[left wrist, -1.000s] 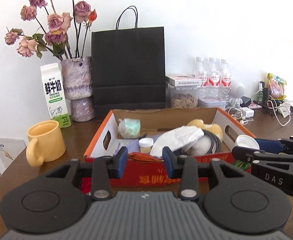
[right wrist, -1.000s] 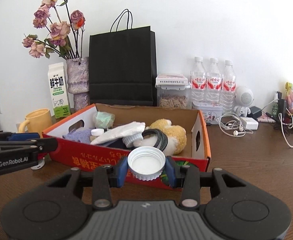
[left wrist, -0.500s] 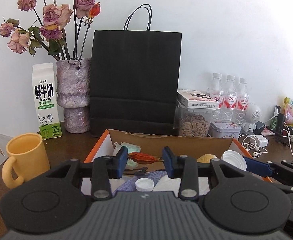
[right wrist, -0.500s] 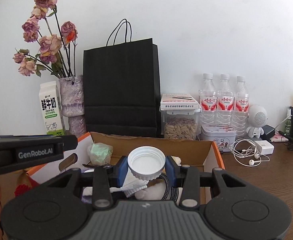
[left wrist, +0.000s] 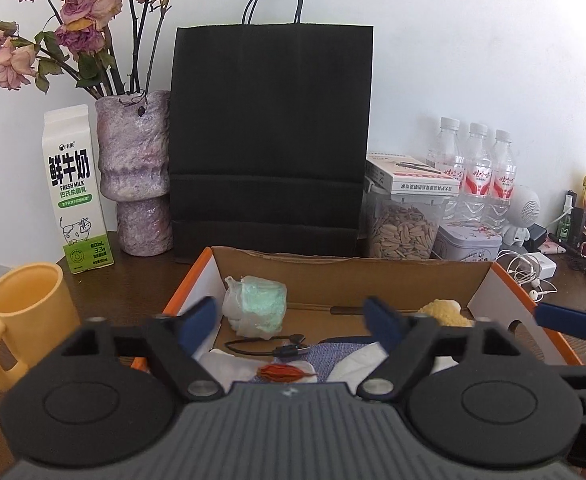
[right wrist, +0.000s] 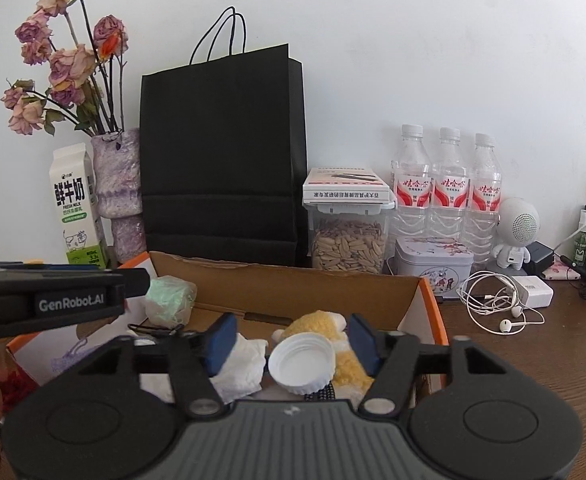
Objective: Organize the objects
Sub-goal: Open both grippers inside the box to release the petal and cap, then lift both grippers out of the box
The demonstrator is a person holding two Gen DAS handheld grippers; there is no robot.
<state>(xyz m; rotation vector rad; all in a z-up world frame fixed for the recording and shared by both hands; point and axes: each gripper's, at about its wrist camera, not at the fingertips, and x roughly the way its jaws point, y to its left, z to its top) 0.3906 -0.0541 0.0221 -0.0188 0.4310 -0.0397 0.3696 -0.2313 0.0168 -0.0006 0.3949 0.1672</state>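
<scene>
Over the cardboard box [left wrist: 505, 280], orange outside and white inside: left gripper [left wrist: 293, 318], jaws just spread wide, nothing between the pads; red dried petal [left wrist: 283, 372] lying below on a white tissue [left wrist: 229, 364] in the box. Right gripper [right wrist: 291, 338] likewise just opened, blue pads clear of the white plastic lid [right wrist: 301, 364], which sits tilted between them, touching neither, above a yellow plush toy [right wrist: 321, 322] in the box. Also in the box: a greenish wrapped bundle [left wrist: 259, 306] and a black cable [left wrist: 269, 346].

Readable print: "GenRobot.AI" on the side of the left gripper in the right wrist view. Milk carton [left wrist: 75, 190] marked "FRESH MILK" under 3 large green Chinese characters, with a cow drawing and "3.3g". 3 water bottles [right wrist: 447, 188] with red-and-white labels in Chinese script. Flat carton [right wrist: 347, 190] atop a seed jar [right wrist: 349, 244], Chinese text upside down. Behind the box, a plain black paper bag [left wrist: 271, 136]; at left, a yellow mug [left wrist: 25, 308].
</scene>
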